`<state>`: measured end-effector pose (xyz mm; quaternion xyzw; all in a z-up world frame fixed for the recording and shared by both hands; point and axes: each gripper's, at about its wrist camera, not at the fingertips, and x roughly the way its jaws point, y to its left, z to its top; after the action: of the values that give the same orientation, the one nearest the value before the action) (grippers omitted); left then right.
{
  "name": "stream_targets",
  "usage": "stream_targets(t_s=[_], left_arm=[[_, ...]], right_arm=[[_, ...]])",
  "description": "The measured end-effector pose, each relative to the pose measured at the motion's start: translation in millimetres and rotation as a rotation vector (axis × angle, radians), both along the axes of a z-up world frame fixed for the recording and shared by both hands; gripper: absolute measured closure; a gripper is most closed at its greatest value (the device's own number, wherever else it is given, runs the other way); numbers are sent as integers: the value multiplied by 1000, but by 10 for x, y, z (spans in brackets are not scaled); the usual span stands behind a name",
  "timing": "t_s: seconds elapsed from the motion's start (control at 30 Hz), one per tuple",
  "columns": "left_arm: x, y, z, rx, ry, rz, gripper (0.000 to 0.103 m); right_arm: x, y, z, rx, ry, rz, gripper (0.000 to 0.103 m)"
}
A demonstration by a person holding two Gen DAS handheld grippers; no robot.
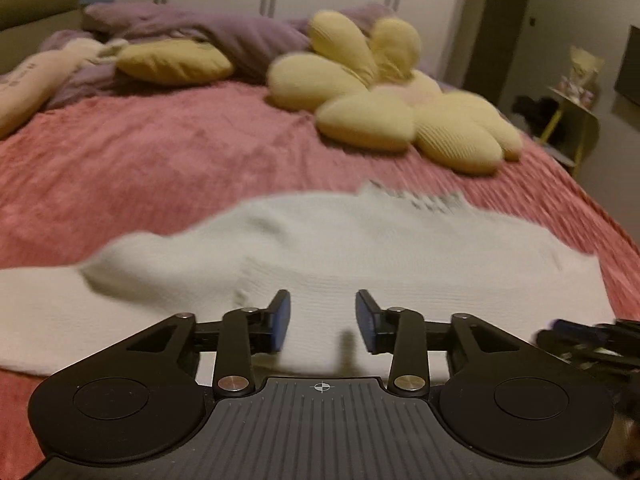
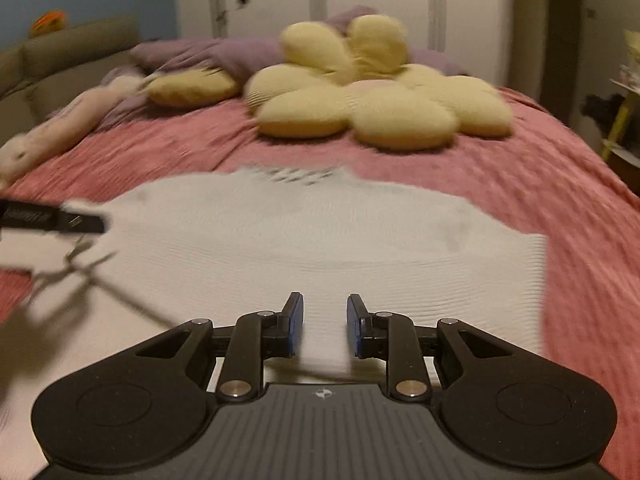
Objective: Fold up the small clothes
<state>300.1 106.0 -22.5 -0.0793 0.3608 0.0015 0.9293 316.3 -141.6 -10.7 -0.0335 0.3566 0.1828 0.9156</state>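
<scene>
Slippage is my worry: the white ribbed knit garment (image 1: pixel 320 248) lies flat on the pink bedspread (image 1: pixel 120 152) just ahead of my left gripper (image 1: pixel 322 320) and right gripper (image 2: pixel 325 326), both parted and empty, so blind pinches may snag bedspread too.

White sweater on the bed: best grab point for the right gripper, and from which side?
My judgement: take the sweater at its right side edge, coming in from the right over the pink bedspread. That edge looks straight and exposed there, and the right gripper is open and empty.
</scene>
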Motion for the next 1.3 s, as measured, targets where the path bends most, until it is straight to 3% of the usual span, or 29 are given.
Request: stream_targets(t_s=[0.1,0.23,0.27,0.33,0.43,0.47,0.57,0.7,0.77,0.83,0.93,1.0,1.13,1.23,1.3], left_arm=[[71,32,-183,5,65,21,60],[-74,279,-112,-86,30,84,60],[-136,347,-85,-112,16,95,56],[-298,526,-30,-142,-14,160,22],[-551,871,-42,-165,-28,255,22],[-621,1006,-61,-170,-16,297,22],[-869,1548,-122,-199,3,460,19],[-1249,2378,-162,-328,-49,707,20],[-1405,2743,-217,-419,-75,814,23],[-1516,3052,-320,-545,-109,879,41],[-1579,3369,-476,-717,-165,944,55],[-1580,3485,-564,-779,-188,957,62],[-1612,3635,-703,-859,-202,991,94],[-1628,3655,-728,-878,-221,982,94],[-1645,3619,-662,-831,-224,964,94]], right_arm=[[-18,76,-111,-55,15,17,80],[-31,-61,-38,-56,22,-37,80],[-51,-109,-10,-65,19,-57,77],[-115,-225,50,-36,25,-82,74],[-291,-351,112,36,35,-95,59],[-382,-371,121,51,37,-95,53],[-563,-399,131,86,52,-101,51],[-729,-401,122,107,81,-117,51],[-769,-380,124,102,89,-121,51],[-792,-358,121,96,100,-130,51],[-805,-326,113,99,126,-149,50],[-817,-308,120,103,140,-162,50],[-835,-267,130,82,148,-181,50],[-841,-251,131,67,151,-189,50],[-838,-255,129,61,149,-193,50]])
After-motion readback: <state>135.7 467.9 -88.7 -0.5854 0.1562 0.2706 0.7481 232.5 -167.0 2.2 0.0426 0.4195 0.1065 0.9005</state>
